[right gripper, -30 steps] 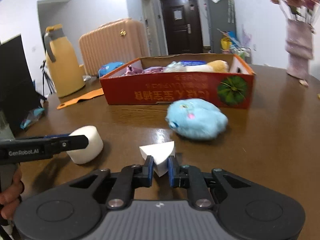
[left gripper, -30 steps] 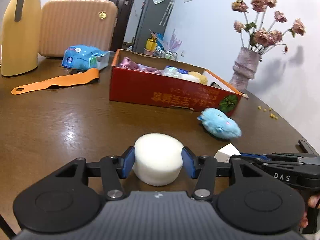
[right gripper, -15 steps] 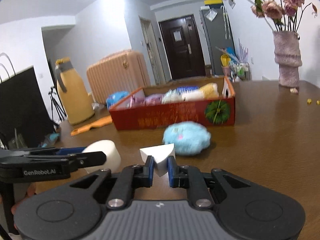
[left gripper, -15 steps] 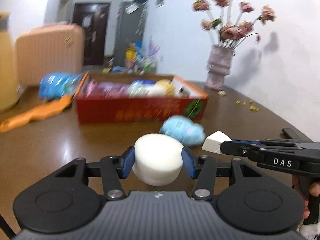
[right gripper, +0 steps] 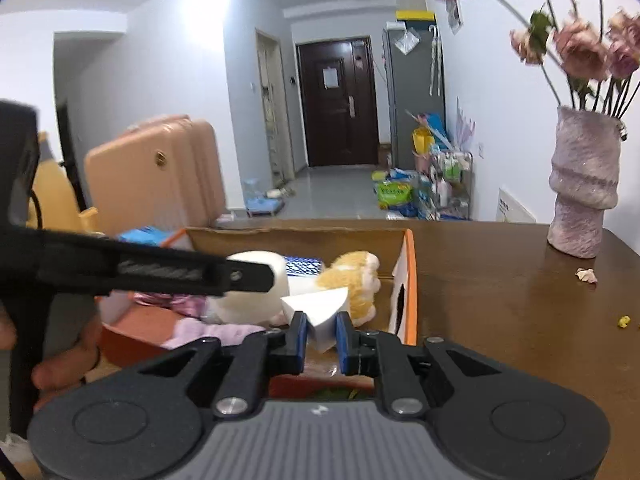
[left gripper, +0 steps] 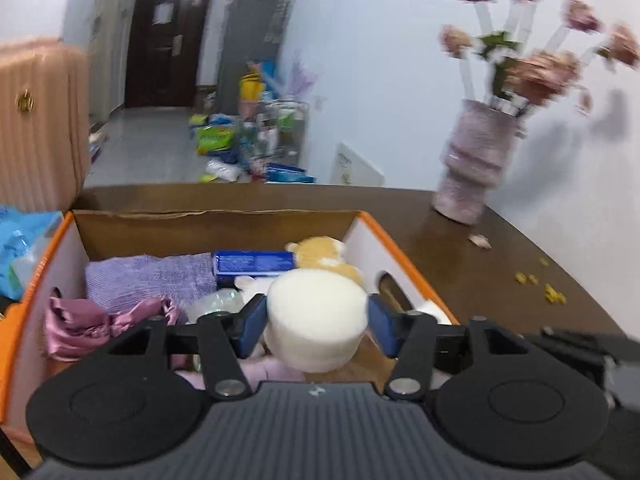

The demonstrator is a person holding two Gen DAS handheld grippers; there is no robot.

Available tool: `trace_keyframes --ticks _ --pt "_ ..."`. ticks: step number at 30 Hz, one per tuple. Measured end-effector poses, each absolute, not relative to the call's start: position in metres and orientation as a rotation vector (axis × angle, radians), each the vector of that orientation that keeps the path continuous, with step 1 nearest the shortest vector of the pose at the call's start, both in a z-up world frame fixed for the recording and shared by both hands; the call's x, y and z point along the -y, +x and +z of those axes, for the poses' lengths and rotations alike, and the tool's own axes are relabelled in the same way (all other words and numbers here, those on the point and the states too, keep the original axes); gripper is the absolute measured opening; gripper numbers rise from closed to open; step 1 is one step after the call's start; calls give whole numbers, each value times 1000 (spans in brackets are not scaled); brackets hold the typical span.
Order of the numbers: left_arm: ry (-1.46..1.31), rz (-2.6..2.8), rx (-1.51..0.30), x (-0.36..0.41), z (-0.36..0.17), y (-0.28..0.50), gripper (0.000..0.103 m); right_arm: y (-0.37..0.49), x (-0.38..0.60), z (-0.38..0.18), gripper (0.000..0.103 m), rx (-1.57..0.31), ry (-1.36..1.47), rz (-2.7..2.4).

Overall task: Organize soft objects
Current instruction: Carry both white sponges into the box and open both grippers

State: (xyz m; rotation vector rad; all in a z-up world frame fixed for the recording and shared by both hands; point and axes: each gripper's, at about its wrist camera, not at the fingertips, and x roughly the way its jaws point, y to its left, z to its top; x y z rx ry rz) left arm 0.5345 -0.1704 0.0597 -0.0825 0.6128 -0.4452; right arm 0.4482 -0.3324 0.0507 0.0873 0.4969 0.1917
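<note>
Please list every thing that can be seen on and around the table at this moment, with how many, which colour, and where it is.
table: 1, dark brown, under everything
cardboard box: 1, orange rim, on the table
knitted cloth: 1, lilac, in the box, far left
satin cloth: 1, mauve, in the box, near left
packet: 1, blue, in the box, at the back
plush toy: 1, tan, in the box, far right
vase of flowers: 1, pink, on the table right of the box
suitcase: 1, peach, behind the table, left
round sponge: 1, white, over the box
wedge sponge: 1, white, over the box
left gripper: black, jaws just opening, round sponge between them
right gripper: black, shut on the wedge sponge
</note>
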Motion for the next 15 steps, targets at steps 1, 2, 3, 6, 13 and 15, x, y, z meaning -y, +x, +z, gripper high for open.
trace_keyframes --ticks 1,2,3,6,13,15 --pt "-93 -447 -623 171 54 542 76 455 332 47 19 -489 80 195" --pt "-89 -454 -639 171 50 547 76 460 332 43 28 -481 70 185" --pt "-83 -460 -646 170 48 549 77 464 332 40 42 -486 60 164" --pt "-84 -457 -624 162 47 545 83 465 340 34 50 -471 78 125" --pt "-68 -429 -571 136 71 519 83 447 354 50 50 -432 135 119" --pt "-50 -422 -543 124 79 494 83 432 354 58 52 -415 130 127"
